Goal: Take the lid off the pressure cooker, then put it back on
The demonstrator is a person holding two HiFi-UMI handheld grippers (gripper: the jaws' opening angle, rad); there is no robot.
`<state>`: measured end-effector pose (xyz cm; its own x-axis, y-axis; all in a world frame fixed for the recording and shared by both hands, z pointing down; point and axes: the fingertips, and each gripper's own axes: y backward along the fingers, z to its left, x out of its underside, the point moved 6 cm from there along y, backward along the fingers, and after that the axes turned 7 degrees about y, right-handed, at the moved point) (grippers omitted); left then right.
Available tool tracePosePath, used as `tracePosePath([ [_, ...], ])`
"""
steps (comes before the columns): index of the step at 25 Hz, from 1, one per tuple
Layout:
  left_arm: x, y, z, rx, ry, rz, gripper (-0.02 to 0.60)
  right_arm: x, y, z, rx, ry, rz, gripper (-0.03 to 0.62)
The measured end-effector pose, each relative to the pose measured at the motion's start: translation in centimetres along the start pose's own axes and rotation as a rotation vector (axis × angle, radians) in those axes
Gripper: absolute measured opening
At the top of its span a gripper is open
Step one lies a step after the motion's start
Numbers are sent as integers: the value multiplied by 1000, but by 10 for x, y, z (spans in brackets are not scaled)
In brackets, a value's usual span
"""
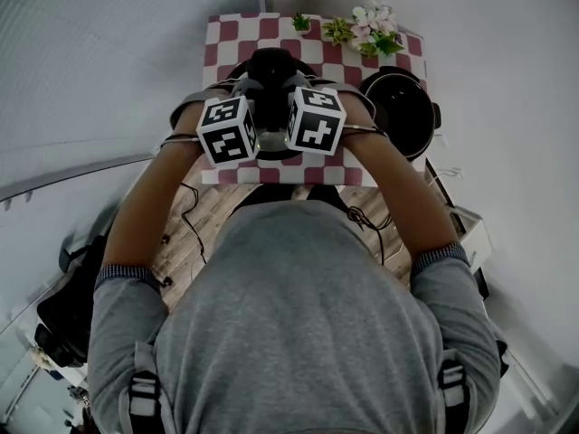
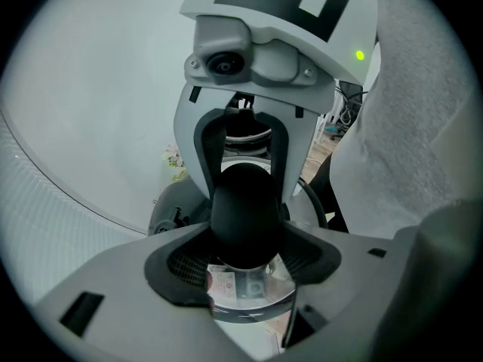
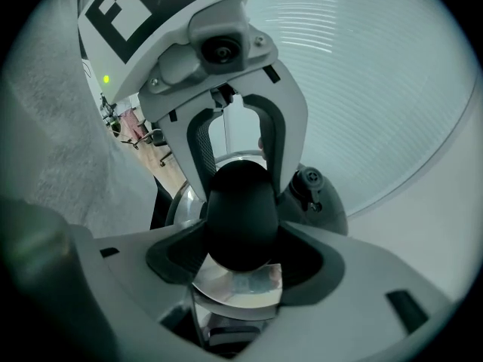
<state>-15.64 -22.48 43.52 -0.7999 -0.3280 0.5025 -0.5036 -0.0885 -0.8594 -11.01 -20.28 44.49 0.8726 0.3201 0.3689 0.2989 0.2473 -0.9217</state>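
The pressure cooker lid is a shiny steel disc with a black knob on top. In the left gripper view my left gripper is shut on that knob, its dark pads cupping it from both sides. My right gripper is shut on the same knob from the opposite side, each gripper facing the other. In the head view both grippers, left and right, meet over the knob above the chequered table. The open black cooker pot stands to their right.
A red and white chequered cloth covers the small table. Small potted plants and flowers line its far edge. Black cables trail over the wooden floor near me, and a white box lies at the right.
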Motion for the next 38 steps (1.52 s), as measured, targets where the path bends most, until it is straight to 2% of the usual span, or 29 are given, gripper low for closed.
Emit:
tracePosePath([
  [13, 65, -64, -3, 33, 17, 7, 299, 6, -87, 7, -44, -27, 34, 290],
  [24, 92, -114, -9, 64, 27, 18, 299, 28, -138, 15, -76, -52, 31, 290],
  [38, 107, -163, -7, 106, 22, 45, 299, 55, -181, 15, -99, -89, 38, 291],
])
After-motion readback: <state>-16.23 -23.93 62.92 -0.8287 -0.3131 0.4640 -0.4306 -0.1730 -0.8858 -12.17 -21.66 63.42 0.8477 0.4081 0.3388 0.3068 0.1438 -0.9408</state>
